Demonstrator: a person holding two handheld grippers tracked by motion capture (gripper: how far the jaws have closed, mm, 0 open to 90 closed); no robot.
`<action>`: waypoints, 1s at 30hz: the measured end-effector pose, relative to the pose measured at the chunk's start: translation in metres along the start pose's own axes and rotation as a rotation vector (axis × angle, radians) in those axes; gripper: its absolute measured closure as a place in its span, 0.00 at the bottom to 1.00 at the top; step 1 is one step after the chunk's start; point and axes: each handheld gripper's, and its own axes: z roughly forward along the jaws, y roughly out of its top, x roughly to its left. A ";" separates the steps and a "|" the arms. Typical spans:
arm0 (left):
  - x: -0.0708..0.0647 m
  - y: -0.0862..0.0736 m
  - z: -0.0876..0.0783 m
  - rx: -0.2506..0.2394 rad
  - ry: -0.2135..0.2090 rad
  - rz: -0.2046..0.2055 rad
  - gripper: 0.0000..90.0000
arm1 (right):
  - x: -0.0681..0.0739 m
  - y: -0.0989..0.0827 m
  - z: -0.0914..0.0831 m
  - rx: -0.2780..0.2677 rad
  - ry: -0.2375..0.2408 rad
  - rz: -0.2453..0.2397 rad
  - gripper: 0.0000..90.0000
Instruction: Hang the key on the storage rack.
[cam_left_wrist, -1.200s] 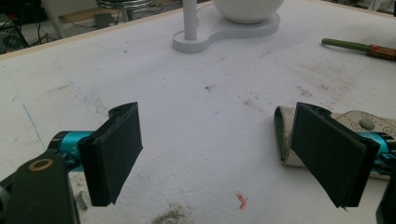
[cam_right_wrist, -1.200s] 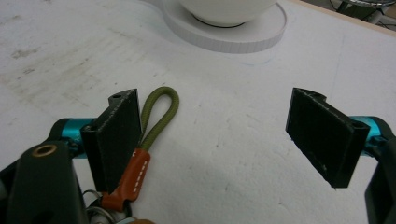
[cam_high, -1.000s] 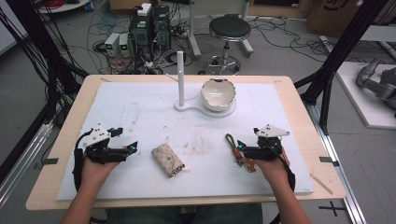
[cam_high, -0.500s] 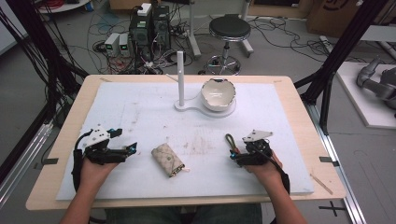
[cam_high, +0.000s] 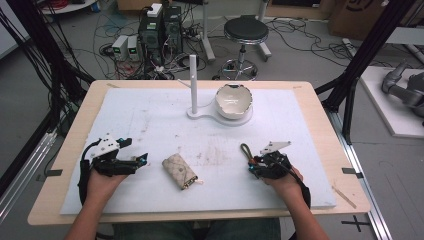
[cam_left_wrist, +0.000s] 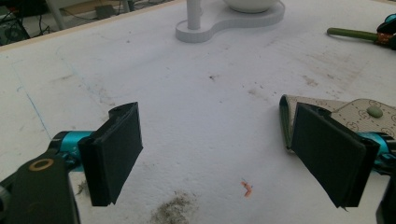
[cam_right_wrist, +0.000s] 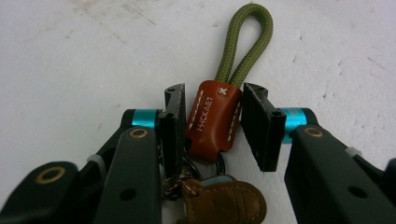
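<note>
The right gripper (cam_right_wrist: 212, 123) lies low on the table, its jaws having just been closing around the brown leather tab of the keychain (cam_right_wrist: 212, 119), pads at its two edges. The left gripper (cam_high: 131, 162), well to the left of the keychain, rests with jaws spread wide, nothing between them.

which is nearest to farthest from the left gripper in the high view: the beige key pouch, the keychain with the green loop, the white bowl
From the left gripper:
1. Beige key pouch, just beside it, toward the table's middle.
2. Keychain with the green loop, across the near side, at the right gripper.
3. White bowl, at the far side on its white stand.
</note>
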 end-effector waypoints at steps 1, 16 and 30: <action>0.000 0.000 0.000 -0.002 0.001 -0.002 0.19 | -0.001 0.000 0.000 -0.004 0.000 0.002 0.71; -0.005 0.001 0.003 0.007 -0.011 0.018 0.19 | -0.001 0.004 -0.001 0.023 -0.003 0.010 0.85; 0.000 -0.001 -0.002 -0.003 0.014 0.004 0.19 | -0.003 0.014 -0.019 -0.118 0.035 0.026 0.84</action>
